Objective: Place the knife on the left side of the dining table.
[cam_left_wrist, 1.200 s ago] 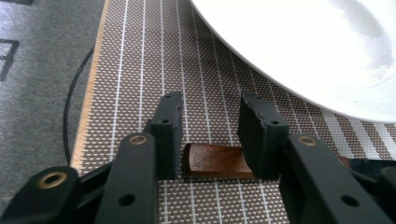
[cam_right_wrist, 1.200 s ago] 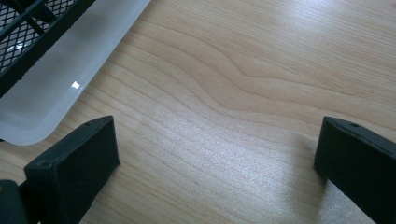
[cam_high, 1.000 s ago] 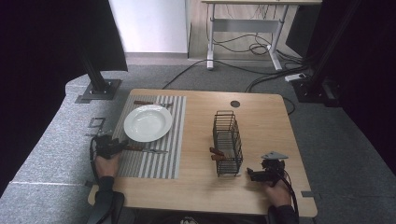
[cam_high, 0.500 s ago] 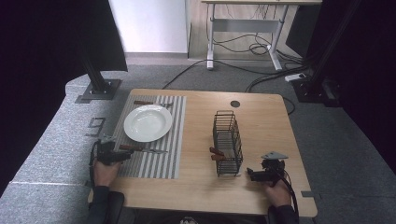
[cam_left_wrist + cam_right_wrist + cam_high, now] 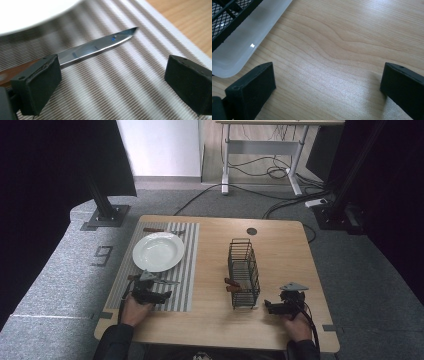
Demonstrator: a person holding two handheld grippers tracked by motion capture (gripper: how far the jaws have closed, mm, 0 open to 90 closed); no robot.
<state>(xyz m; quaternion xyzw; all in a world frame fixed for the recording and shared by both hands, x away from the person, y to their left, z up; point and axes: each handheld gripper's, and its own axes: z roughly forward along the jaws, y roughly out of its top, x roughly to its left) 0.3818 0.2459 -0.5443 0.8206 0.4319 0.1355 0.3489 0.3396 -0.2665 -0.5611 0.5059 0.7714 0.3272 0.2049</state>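
Note:
A knife (image 5: 159, 281) with a wooden handle lies on the striped placemat (image 5: 187, 270), just in front of the white plate (image 5: 158, 251). My left gripper (image 5: 152, 290) hovers low over it at the mat's near end. In the left gripper view its jaws (image 5: 112, 85) have just been opening and now stand wide apart. The blade (image 5: 100, 46) runs from behind the left jaw into the gap, touched by neither pad. My right gripper (image 5: 267, 306) rests near the table's front right, open (image 5: 327, 87) over bare wood.
A black wire basket (image 5: 244, 270) stands mid-table on a white tray (image 5: 244, 42), with wooden-handled utensils (image 5: 232, 285) poking out of its left side. Another utensil (image 5: 160, 230) lies at the placemat's far end. A round hole (image 5: 251, 231) sits near the far edge.
The left gripper has opened and let go of the knife, which stays on the mat. That hand has shifted right and toward the near edge. The right hand has not moved.

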